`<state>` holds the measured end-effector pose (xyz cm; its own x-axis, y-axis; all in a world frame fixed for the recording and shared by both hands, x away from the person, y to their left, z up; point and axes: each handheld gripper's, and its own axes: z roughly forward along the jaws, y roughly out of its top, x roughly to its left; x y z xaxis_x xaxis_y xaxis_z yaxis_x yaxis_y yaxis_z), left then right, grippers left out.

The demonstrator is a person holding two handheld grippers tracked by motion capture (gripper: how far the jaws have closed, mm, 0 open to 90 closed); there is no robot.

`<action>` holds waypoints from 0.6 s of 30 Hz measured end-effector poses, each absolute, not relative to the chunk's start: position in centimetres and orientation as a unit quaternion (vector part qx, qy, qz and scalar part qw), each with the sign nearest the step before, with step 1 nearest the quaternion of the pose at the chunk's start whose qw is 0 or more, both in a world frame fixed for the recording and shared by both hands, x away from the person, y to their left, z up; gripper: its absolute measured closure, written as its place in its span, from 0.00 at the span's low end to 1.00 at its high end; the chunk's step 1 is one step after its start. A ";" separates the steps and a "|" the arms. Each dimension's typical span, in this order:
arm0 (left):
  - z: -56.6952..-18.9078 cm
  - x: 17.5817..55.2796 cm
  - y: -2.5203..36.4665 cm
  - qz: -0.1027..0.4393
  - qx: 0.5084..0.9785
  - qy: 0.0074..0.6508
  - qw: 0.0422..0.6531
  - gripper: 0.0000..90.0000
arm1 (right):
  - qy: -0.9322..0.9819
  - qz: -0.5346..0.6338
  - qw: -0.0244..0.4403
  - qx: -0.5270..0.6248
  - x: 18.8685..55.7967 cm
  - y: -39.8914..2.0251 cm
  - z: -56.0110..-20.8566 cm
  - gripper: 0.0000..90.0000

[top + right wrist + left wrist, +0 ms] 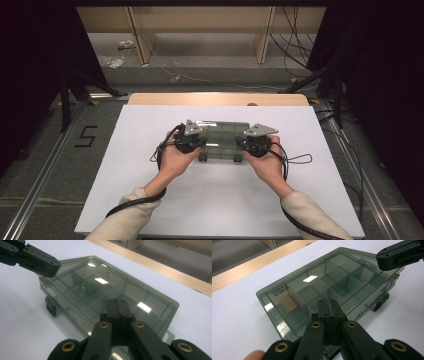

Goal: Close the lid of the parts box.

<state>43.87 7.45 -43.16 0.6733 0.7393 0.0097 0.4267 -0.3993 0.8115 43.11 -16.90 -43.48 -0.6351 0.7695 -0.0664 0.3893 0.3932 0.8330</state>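
A smoky see-through compartment box [224,136] lies with its lid closed on the white sheet, its dividers showing through the lid [337,277] [100,287]. My left gripper [201,142] is over the box's left end, jaws pressed together with nothing between them [329,302]. At the right end my right gripper [243,144] is shut the same way, tips above the lid [117,302]. Each gripper view shows the other gripper's closed tip at the far corner of the box, the right gripper [384,258] and the left gripper [53,266]. Whether the tips touch the lid I cannot tell.
The white sheet [150,200] covers most of a wooden table, whose far edge [215,99] shows bare. A dark latch [380,302] [51,306] sits on the box's near side. A pale label [289,302] shows under the lid. Cables trail from both hands.
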 end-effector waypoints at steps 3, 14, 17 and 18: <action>-43.2 43.9 7.4 0.188 0.817 0.357 0.412 1.00 | 0.804 0.414 0.228 0.361 43.1 -16.9 -43.6 1.00; -43.7 43.9 7.3 0.181 0.818 0.362 0.409 1.00 | 0.808 0.406 0.223 0.363 43.2 -16.8 -44.0 1.00; -43.7 43.9 7.3 0.179 0.819 0.362 0.408 1.00 | 0.809 0.406 0.223 0.363 43.2 -16.8 -44.1 1.00; -43.8 43.9 7.3 0.178 0.819 0.362 0.408 1.00 | 0.809 0.405 0.222 0.363 43.2 -16.8 -44.1 1.00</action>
